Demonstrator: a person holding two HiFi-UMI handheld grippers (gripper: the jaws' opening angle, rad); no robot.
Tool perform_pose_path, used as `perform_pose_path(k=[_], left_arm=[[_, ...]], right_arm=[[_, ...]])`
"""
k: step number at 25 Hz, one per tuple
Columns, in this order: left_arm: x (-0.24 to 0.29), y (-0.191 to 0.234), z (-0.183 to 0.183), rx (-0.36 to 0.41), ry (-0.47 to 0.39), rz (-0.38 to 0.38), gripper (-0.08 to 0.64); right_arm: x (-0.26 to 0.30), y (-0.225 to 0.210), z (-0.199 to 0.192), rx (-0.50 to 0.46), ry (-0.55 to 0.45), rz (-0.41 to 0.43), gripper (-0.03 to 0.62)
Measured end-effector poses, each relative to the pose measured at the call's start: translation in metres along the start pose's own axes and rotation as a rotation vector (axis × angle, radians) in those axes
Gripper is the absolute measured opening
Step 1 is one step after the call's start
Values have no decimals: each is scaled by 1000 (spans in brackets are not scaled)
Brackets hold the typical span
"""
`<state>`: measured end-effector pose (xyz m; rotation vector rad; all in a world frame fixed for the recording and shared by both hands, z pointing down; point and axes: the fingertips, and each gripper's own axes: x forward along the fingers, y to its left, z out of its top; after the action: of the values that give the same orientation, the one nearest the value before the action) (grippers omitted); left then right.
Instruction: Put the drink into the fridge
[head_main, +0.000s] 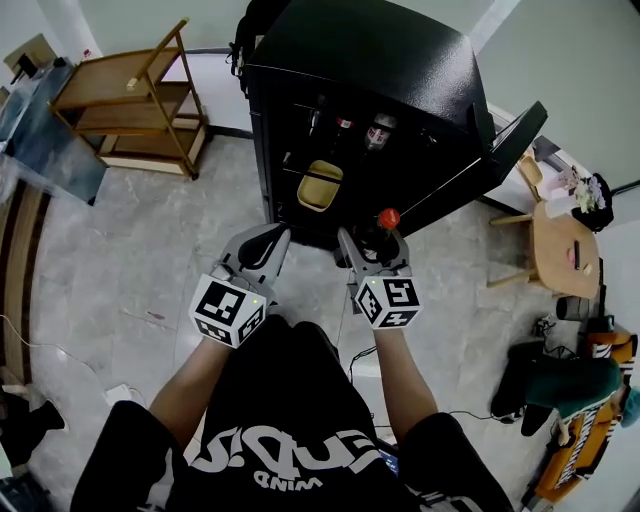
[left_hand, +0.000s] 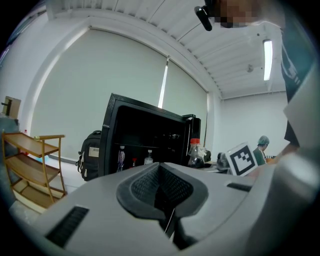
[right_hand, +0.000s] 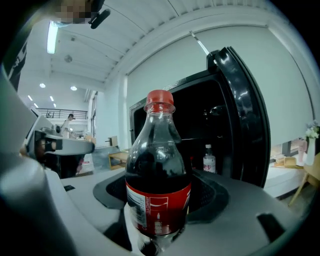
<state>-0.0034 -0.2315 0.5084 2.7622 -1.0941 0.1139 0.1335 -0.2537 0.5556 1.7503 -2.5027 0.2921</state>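
Note:
The drink is a dark cola bottle (right_hand: 157, 175) with a red cap (head_main: 388, 218) and red label. It stands upright between the jaws of my right gripper (head_main: 372, 242), which is shut on its lower body. The black fridge (head_main: 370, 90) stands just ahead with its door (head_main: 500, 150) swung open to the right. Small bottles (right_hand: 209, 161) and a yellow item (head_main: 320, 185) show on its shelves. My left gripper (head_main: 266, 240) hovers beside the right one, level with it. Its jaws are shut (left_hand: 161, 175) with nothing in them. From the left gripper view, the held bottle (left_hand: 195, 152) stands before the fridge (left_hand: 145, 145).
A wooden shelf rack (head_main: 140, 95) stands at the far left. A dark backpack (left_hand: 90, 155) leans on the fridge's left side. A round wooden table (head_main: 565, 250) and chairs are at the right. Cables lie on the tiled floor (head_main: 130, 260). A person (left_hand: 262, 146) sits in the distance.

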Motion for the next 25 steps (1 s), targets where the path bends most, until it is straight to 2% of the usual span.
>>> perform_pose_path(k=[16, 25], left_arm=[[0, 34, -32, -40, 42, 32, 8], [5, 39, -59, -51, 81, 27, 8]], right_arm=[[120, -62, -30, -55, 21, -73, 325], [167, -97, -34, -61, -1, -106, 325]])
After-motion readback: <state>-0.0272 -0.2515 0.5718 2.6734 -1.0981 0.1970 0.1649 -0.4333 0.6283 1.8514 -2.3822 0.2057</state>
